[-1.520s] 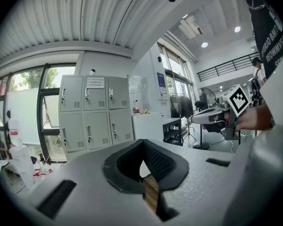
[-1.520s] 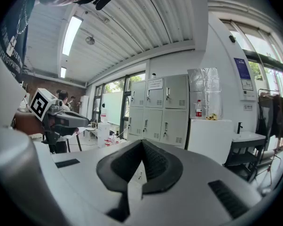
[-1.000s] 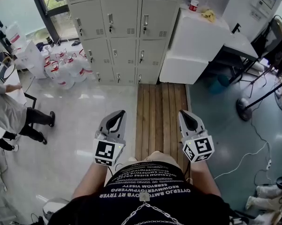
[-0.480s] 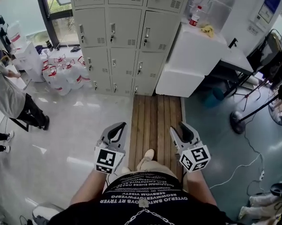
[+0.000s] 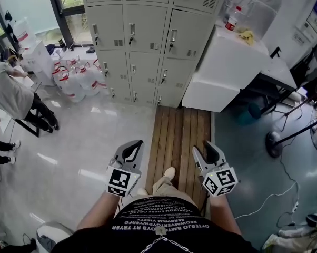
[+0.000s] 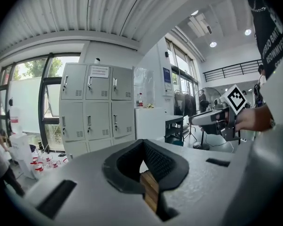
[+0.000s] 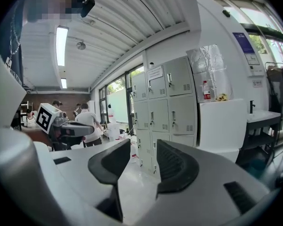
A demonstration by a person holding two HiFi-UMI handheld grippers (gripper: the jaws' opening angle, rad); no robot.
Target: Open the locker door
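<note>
A grey bank of lockers (image 5: pixel 142 36) stands against the far wall, and every door that shows is closed, each with a small handle. It also appears as the lockers (image 6: pixel 97 107) in the left gripper view and the lockers (image 7: pixel 165 102) in the right gripper view. Both grippers are held low in front of the person's body, well short of the lockers. My left gripper (image 5: pixel 132 145) (image 6: pixel 142 142) is shut with its tips touching and nothing between them. My right gripper (image 5: pixel 206 151) (image 7: pixel 144 147) is open; its jaws have just been opening and hold nothing.
A wooden plank strip (image 5: pixel 177 136) leads to the lockers. A white cabinet (image 5: pixel 227 67) with a bottle (image 5: pixel 232 19) stands to their right. Water jugs (image 5: pixel 77 80) sit at their left foot. A person (image 5: pixel 11 96) bends over at far left. A stand (image 5: pixel 277 141) and a cable (image 5: pixel 274 194) lie at right.
Both grippers have sunk a little toward the person's body. The right jaws went from shut to open. The person at the left stepped further into the head view.
</note>
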